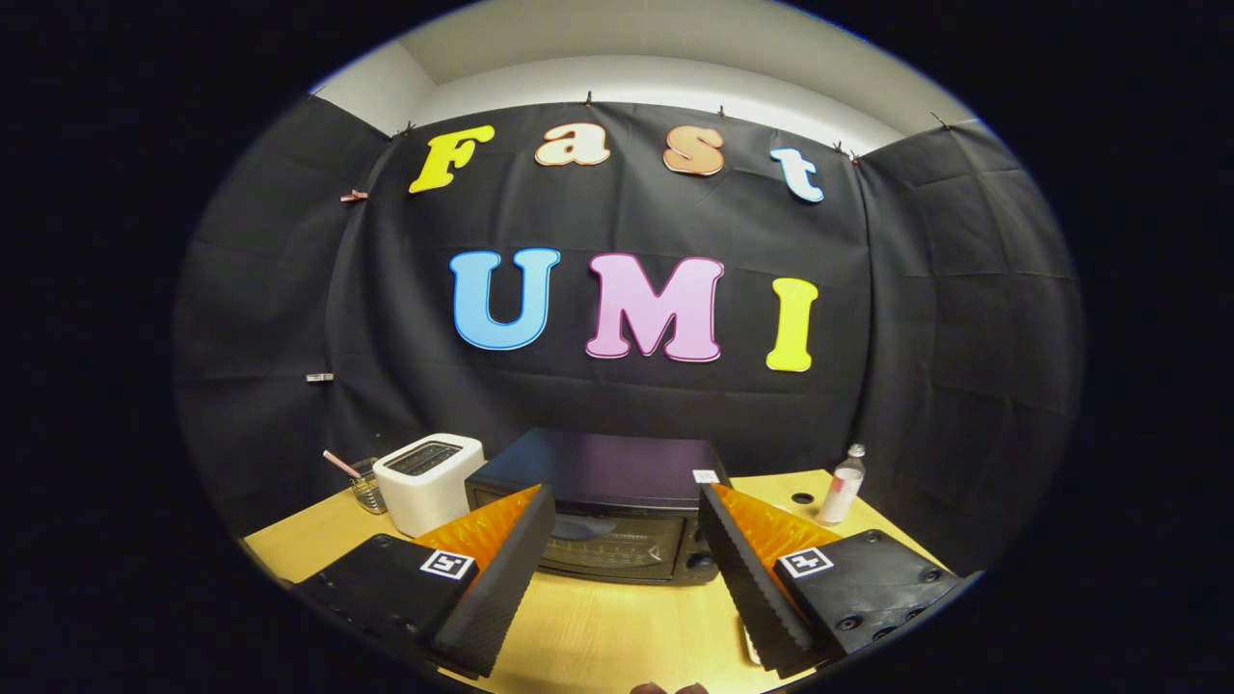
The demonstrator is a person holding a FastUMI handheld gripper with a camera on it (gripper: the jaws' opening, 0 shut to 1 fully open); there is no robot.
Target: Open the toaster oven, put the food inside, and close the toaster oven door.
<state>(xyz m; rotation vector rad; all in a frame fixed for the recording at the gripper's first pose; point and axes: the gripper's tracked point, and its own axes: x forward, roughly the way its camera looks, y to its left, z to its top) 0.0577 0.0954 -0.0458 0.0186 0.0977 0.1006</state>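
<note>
A black toaster oven (603,506) stands on the wooden table (617,631), just beyond my fingers, with its glass door (607,549) shut and facing me. My gripper (627,525) is held above the table in front of the oven, open wide, with nothing between its fingers. The left finger (501,588) and right finger (747,578) frame the oven's front. A thin white edge (750,644), perhaps a plate, peeks out beside the right finger; what lies on it is hidden.
A white slot toaster (427,482) stands to the left of the oven, with a wire holder (366,492) and a pink-striped straw beyond it. A small clear bottle (842,487) stands right of the oven near a cable hole in the table. Black cloth walls close in behind.
</note>
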